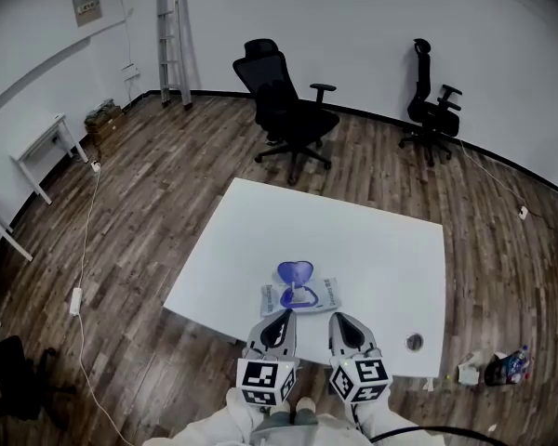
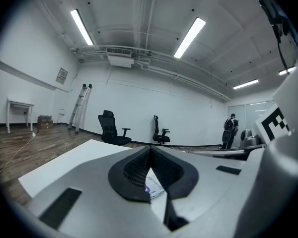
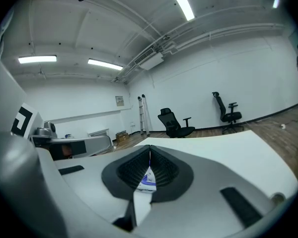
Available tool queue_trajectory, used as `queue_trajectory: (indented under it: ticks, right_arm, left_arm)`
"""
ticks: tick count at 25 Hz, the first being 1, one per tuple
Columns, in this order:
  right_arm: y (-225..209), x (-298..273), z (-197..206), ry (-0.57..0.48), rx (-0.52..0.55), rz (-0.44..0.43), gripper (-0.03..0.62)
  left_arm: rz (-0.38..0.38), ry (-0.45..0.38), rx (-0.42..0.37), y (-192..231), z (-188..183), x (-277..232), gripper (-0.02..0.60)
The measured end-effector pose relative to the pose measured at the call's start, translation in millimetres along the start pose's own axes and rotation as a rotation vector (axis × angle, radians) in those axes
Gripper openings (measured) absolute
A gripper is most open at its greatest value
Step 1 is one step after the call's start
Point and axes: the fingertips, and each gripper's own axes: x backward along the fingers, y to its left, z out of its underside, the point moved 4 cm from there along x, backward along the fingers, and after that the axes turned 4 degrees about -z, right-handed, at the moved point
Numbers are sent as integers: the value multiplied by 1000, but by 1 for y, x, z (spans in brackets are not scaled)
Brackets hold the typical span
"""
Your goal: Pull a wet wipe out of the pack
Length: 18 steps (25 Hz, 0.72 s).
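Observation:
The wet wipe pack [image 1: 302, 296] lies flat near the front edge of the white table [image 1: 372, 249]. Its round blue lid [image 1: 295, 271] stands flipped open at the pack's far side. My left gripper [image 1: 284, 315] is just short of the pack's near left corner, jaws shut and empty. My right gripper [image 1: 339, 319] sits beside it, off the pack's near right corner, also shut and empty. In the left gripper view the gripper [image 2: 149, 150] shows pads meeting, with a sliver of the pack [image 2: 155, 186] below them. The right gripper view shows the same: the gripper [image 3: 149, 150] closed, the pack [image 3: 147, 179] just ahead.
Two black office chairs [image 1: 288, 110] [image 1: 432, 110] stand beyond the table, a stepladder [image 1: 172, 40] leans on the far wall. A round cable hole [image 1: 414, 342] is in the table's front right. Clutter [image 1: 498, 368] lies on the floor at right. A person [image 2: 229, 131] stands far off.

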Motion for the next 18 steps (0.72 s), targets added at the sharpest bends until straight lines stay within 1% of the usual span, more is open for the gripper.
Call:
queue_trajectory:
  ticks: [3, 8, 13, 16, 18]
  right_arm:
    - [-5, -13, 6, 31, -21, -65, 9]
    - [-6, -37, 24, 103, 15, -139, 9]
    - [-13, -57, 35, 130, 27, -155, 12]
    - [-15, -72, 45, 160, 22, -160, 44]
    - [-18, -80, 53, 176, 18, -158, 44]
  left_arm:
    - [-36, 12, 10, 3, 3, -4, -3]
    - [-70, 33, 18, 10, 11, -1, -3]
    - [-104, 45, 18, 15, 14, 1, -3]
    - [-127, 56, 22, 22, 17, 4, -3]
    - [-143, 63, 26, 27, 20, 6, -3]
